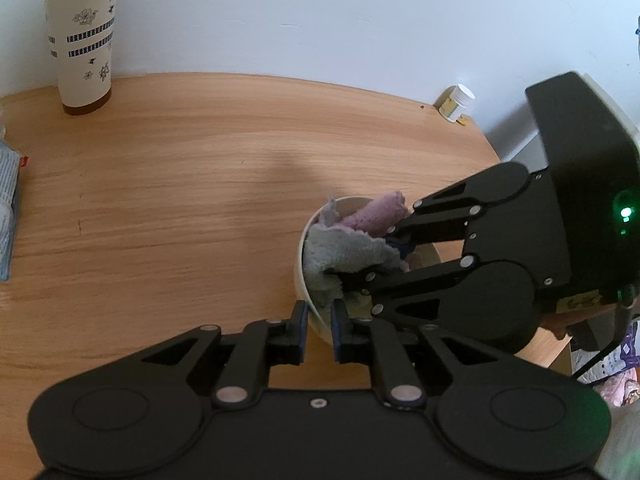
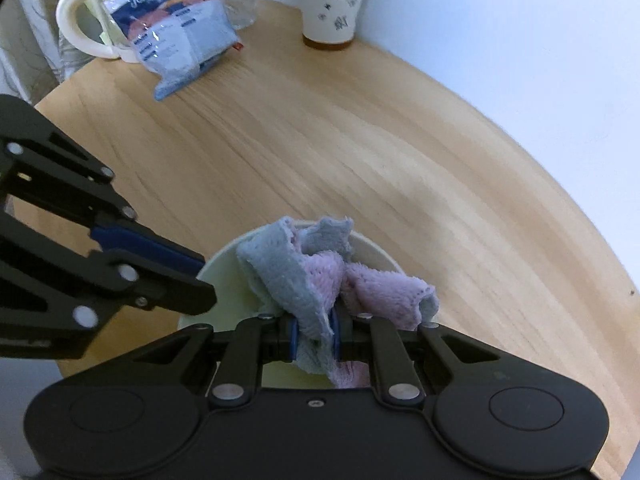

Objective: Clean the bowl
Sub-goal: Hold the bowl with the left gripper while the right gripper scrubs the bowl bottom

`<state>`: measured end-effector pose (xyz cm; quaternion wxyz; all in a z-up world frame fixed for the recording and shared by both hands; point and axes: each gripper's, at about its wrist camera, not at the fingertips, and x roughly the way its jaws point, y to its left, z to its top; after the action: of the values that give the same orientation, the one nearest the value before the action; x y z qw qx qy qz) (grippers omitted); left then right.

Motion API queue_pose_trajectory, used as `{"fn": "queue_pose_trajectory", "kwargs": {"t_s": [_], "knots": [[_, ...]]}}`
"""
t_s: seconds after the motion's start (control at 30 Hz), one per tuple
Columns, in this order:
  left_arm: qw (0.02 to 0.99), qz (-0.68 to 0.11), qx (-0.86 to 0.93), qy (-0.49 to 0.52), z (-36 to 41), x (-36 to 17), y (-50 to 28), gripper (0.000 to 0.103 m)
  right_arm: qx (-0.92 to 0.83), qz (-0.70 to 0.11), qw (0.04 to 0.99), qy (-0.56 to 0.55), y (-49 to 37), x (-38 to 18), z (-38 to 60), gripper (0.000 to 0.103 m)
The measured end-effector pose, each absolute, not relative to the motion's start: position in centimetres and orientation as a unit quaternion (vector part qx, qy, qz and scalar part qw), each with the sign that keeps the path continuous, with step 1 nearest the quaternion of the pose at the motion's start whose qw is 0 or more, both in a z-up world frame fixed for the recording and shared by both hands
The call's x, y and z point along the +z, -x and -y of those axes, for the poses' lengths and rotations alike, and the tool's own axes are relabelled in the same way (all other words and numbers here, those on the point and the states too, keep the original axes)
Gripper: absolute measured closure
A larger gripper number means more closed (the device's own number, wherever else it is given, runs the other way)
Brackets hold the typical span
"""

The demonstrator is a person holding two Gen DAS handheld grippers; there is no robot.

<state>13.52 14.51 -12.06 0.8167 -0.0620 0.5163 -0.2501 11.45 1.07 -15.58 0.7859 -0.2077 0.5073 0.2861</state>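
**Ana:** Left wrist view first: the left gripper (image 1: pixel 319 330) has its two blue-padded fingers on either side of the near rim of the bowl (image 1: pixel 306 280), one outside the wall and one inside; the gap between them is narrow, so it is clamped on the rim.

**Ben:** Agreed; the right wrist view shows the same grip from the side, the left gripper (image 2: pixel 200 276) coming in from the left edge and meeting the bowl (image 2: pixel 228 284) at its rim. What about the other one?

**Ana:** The right gripper (image 2: pixel 315 338) is pinched on the cloth (image 2: pixel 304 280); a grey-blue fold runs straight down between its blue pads, and the pink fleecy side bulges out above and to the right.

**Ben:** In the left wrist view the right gripper (image 1: pixel 366 258) reaches into the bowl from the right; its fingertips are buried in the cloth (image 1: pixel 348 248), so I cannot tell from there how they stand; the wrist view settles it.

**Ana:** The bowl itself is pale cream and sits on the wooden table (image 1: pixel 180 184), near the edge closest to both hands; the cloth fills most of it and spills over the far rim.

**Ben:** Further back there is a tall patterned cup (image 1: pixel 82 36) by the wall, a small white-capped bottle (image 1: pixel 456 103) at the table's far right, and a blue-and-white packet (image 2: pixel 180 28) leaning by a white mug (image 2: pixel 86 28).
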Motion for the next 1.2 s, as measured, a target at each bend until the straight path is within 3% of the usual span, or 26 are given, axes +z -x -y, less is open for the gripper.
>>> {"fn": "queue_pose_trajectory", "kwargs": {"t_s": [0.2, 0.43, 0.77, 1.03, 1.2], "knots": [[0.816, -0.522, -0.241, 0.056, -14.2, -12.0, -13.7, 0.092, 0.293, -0.538, 0.762, 0.208, -11.7, -16.2, -1.3, 0.086], [0.814, -0.53, -0.232, 0.049, -13.3, -12.1, -14.2, 0.092, 0.285, -0.514, 0.777, 0.225, -11.1, -12.2, 0.2, 0.085], [0.809, -0.532, -0.243, 0.052, -13.2, -12.3, -14.4, 0.091, 0.253, -0.539, 0.762, 0.254, -11.5, -14.9, 0.2, 0.086], [0.807, -0.538, -0.24, 0.039, -12.7, -12.1, -14.5, 0.09, 0.265, -0.57, 0.747, 0.216, -12.4, -16.2, 0.4, 0.086], [0.809, -0.536, -0.237, 0.051, -12.8, -12.3, -14.7, 0.09, 0.278, -0.586, 0.736, 0.194, -12.6, -13.8, 1.7, 0.086]]}}
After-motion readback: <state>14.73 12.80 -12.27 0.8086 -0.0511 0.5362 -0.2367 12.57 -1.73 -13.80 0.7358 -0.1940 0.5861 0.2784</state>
